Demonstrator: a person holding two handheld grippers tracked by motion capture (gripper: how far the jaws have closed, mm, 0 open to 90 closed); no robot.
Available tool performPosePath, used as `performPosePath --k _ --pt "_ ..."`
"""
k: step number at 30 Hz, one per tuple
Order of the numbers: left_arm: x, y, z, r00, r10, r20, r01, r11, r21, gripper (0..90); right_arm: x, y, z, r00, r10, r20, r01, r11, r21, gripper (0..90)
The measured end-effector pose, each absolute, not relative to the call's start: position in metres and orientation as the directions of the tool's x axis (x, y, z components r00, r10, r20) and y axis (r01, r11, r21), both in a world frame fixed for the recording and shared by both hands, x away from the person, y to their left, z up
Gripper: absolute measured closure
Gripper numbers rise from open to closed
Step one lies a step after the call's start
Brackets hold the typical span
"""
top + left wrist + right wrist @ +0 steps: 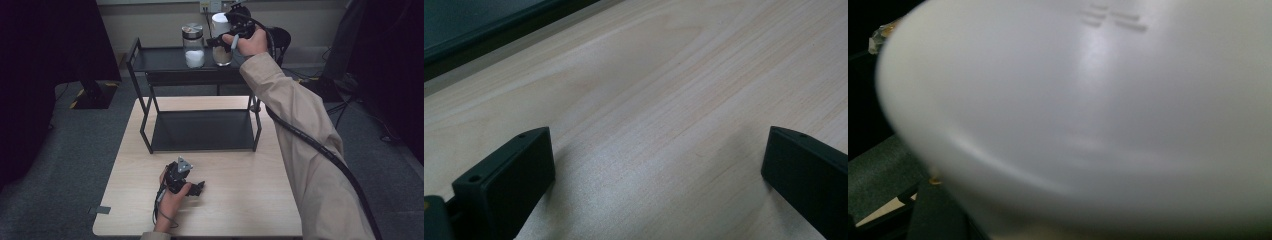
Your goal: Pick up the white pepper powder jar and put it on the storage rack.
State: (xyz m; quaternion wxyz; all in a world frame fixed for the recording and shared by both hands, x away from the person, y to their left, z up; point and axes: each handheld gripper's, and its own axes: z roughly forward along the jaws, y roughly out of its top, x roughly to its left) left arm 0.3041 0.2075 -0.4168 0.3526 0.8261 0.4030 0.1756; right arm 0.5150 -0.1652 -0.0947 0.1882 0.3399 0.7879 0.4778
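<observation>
On the top shelf of the black metal rack point(165, 60), the right claw point(220, 42) is clenched on a white-lidded jar point(220, 37) holding a pale, beige filling. The jar stands upright, long axis vertical, lid up, just beside a steel-lidded glass jar point(193, 45) of white grains. Its white lid point(1108, 110) bears faint embossed dashes, unreadable. The left claw point(192, 189) rests released on the wooden surface point(240, 200), jaws wide apart.
</observation>
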Motion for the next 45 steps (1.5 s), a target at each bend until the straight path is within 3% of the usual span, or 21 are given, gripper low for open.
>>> performPosePath --k 21,22,23,24,28,45 --pt "0.304 0.207 -0.417 0.613 0.79 0.006 0.542 -0.426 0.724 0.0 0.514 -0.161 -0.096 -0.698 0.716 0.033 0.36 0.31 0.88 27.2" --pt "0.304 0.207 -0.417 0.614 0.79 0.006 0.542 -0.427 0.724 0.0 0.513 -0.159 -0.095 -0.687 0.726 0.031 0.369 0.311 0.876 19.5" --pt "0.304 0.207 -0.417 0.614 0.79 0.006 0.542 -0.427 0.724 0.0 0.513 -0.159 -0.095 -0.687 0.726 0.031 0.369 0.311 0.876 19.5" --pt "0.304 0.207 -0.417 0.614 0.79 0.006 0.542 -0.427 0.723 0.0 0.512 -0.158 -0.096 -0.675 0.737 0.036 0.38 0.305 0.873 12.5" --pt "0.304 0.207 -0.417 0.614 0.79 0.006 0.542 -0.427 0.724 0.0 0.51 -0.156 -0.097 -0.665 0.746 0.034 0.389 0.307 0.869 3.8" --pt "0.304 0.207 -0.417 0.611 0.791 0.004 0.542 -0.423 0.726 0.0 0.483 -0.164 -0.098 -0.64 0.768 0.042 0.398 0.284 0.872 0.6"
